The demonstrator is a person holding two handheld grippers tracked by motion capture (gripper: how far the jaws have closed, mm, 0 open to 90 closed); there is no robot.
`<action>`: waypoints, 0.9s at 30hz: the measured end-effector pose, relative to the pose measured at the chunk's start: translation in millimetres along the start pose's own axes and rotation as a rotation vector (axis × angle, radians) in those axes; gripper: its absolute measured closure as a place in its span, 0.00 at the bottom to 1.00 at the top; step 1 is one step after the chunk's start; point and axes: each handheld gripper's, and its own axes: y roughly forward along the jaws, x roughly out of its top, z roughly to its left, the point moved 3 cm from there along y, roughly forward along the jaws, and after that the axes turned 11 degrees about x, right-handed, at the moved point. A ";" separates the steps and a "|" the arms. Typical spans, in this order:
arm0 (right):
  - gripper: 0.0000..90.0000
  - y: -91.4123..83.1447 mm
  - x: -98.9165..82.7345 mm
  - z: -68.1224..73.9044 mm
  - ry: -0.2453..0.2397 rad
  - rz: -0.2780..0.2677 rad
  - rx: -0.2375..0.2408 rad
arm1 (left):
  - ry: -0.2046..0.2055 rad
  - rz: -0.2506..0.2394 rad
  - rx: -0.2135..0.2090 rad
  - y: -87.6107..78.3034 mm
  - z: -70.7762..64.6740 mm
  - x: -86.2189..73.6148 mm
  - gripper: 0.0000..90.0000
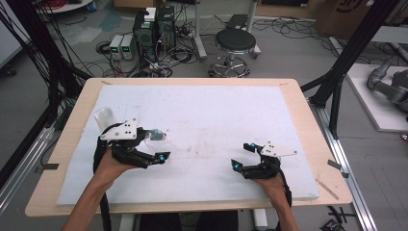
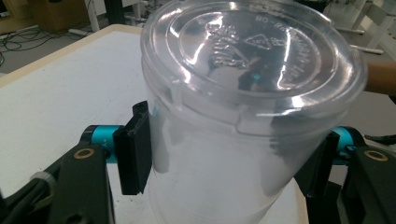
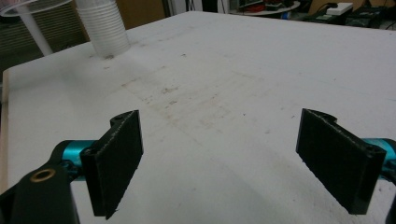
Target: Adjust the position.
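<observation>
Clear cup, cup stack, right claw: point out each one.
clear cup (image 2: 243, 140), left gripper view, on its side wall between the pads.
cup stack (image 3: 103, 25), right gripper view, on the stack's ribbed side.
right claw (image 1: 243, 156), high view, midway between its fingertips.

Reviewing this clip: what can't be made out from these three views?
- Clear cup: left gripper view cuts off its lower part, so contents and table contact stay unknown.
- Same cup, high view: the left gripper covers most of it.
- Stack of cups: right gripper view crops its top; the count is unreadable.
- Embossed marks on the cup's end: blurred by glare.
</observation>
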 end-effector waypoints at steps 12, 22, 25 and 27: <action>0.16 -0.5 25.1 13.1 -0.051 -0.018 0.114 | -0.001 -0.020 -0.052 3.1 2.4 2.6 0.37; 0.16 3.4 49.5 31.6 -0.099 0.003 0.241 | 0.007 -0.026 -0.099 14.4 -5.6 12.2 0.37; 0.16 7.5 56.6 36.9 -0.116 0.005 0.282 | 0.007 -0.032 -0.106 17.0 -8.6 14.0 0.37; 0.16 10.4 60.9 40.4 -0.126 0.008 0.305 | 0.002 -0.041 -0.112 18.5 -9.9 15.0 0.37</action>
